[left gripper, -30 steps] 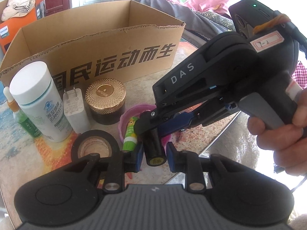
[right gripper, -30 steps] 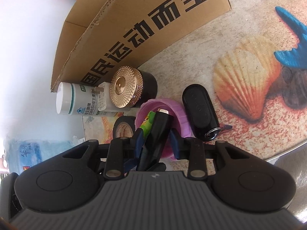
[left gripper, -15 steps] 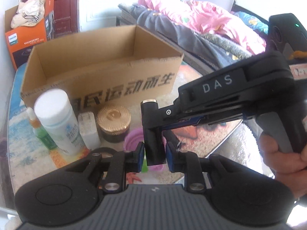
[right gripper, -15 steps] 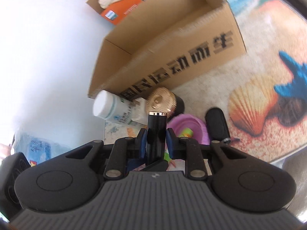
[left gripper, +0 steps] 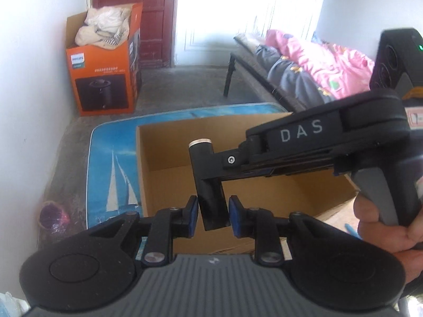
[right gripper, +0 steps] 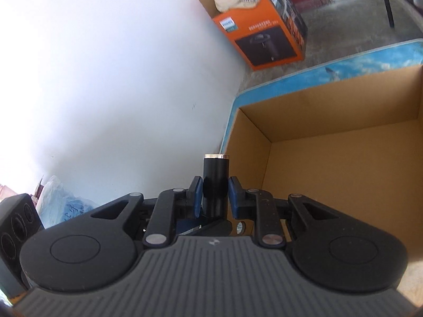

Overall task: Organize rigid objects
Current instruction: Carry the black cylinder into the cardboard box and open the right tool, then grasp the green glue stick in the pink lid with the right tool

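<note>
1. Left wrist view: a short black tube with a silver cap (left gripper: 208, 182) stands upright just ahead of the left gripper (left gripper: 210, 218), its lower end between the blue pads.
2. The left gripper's pads (left gripper: 191, 218) sit close on either side of the tube with a thin gap showing, so I cannot tell whether they press on it.
3. The right gripper (left gripper: 211, 166), held by a hand (left gripper: 391, 227) at the right, comes in from the side and is clamped on the tube's upper half.
4. Right wrist view: the tube (right gripper: 215, 182) rises between the right gripper's blue pads (right gripper: 197, 196), which are together on its body; the silver cap is at the top.
5. An open cardboard box (left gripper: 277, 185) lies directly beyond and below both grippers on the blue-printed tabletop (left gripper: 111, 158); its floor looks bare.
6. The step in hand appears to be carrying the tube over the box to stow it.
7. Next move, as I judge it: lower the tube inside the walls, then part the pads near the floor so that it does not tip or roll.
</note>
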The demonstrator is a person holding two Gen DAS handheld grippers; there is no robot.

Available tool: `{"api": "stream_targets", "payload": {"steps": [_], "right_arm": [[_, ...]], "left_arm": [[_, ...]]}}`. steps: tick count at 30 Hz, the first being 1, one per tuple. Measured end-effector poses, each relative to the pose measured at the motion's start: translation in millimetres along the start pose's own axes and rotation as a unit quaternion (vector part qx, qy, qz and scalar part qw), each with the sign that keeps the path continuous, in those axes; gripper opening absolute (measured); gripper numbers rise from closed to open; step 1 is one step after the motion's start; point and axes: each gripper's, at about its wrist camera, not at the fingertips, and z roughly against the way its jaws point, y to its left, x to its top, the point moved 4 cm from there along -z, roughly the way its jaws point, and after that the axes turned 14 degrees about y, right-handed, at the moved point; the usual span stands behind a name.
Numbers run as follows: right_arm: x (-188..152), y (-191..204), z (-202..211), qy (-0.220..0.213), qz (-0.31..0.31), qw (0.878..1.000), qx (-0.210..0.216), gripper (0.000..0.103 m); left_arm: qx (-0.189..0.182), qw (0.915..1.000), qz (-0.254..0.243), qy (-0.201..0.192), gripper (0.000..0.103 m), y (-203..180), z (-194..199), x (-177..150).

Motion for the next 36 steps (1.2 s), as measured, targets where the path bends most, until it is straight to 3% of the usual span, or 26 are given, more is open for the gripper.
{"api": "stream_targets", "payload": {"steps": [5, 10, 15, 19, 24, 29, 32, 36], "right_arm": [[38.9, -38.8, -66.9, 0.094, -0.065, 0.993, 0.009, 0.020], [57.0, -59.2, -112.2, 0.163, -0.085, 0.983, 0.004, 0.019], [74.7, -66.3, -143.5, 0.189, -0.085, 0.978, -0.019, 0.018], [85.6, -62.9, -147.7, 0.175, -0.077, 0.981, -0.024, 0.022], [74.0, -47.3, -91.8, 0.121, -0.068, 0.990, -0.005, 0.026], [15.0, -26.4, 12.8, 0.028, -0.030, 0.999, 0.027, 0.026], [-49.2, -31.2, 71.0, -0.010, -0.036, 0.999, 0.027, 0.026], [-123.7, -54.0, 87.3, -0.013, -0.081, 0.997, -0.010, 0.027]], "left_arm": [[0.006, 0.9982, 0.005, 0.059, 0.027, 25.9, -43.3, 12.9], [0.021, 0.9966, -0.011, 0.080, 0.027, 25.7, -63.4, 12.4], [0.025, 0.9963, -0.012, 0.082, 0.027, 23.5, -66.2, 11.7], [0.024, 0.9972, -0.006, 0.071, 0.027, 20.8, -60.8, 13.1], [0.013, 0.9998, -0.001, 0.012, 0.028, 14.5, -20.2, 3.2], [-0.018, 0.9988, -0.027, -0.038, 0.032, -7.7, 30.9, -32.6], [-0.044, 0.9973, -0.048, -0.035, 0.032, -24.9, 41.5, -60.2], [-0.085, 0.9934, -0.077, 0.003, 0.032, -54.8, 28.2, -102.5]]}}
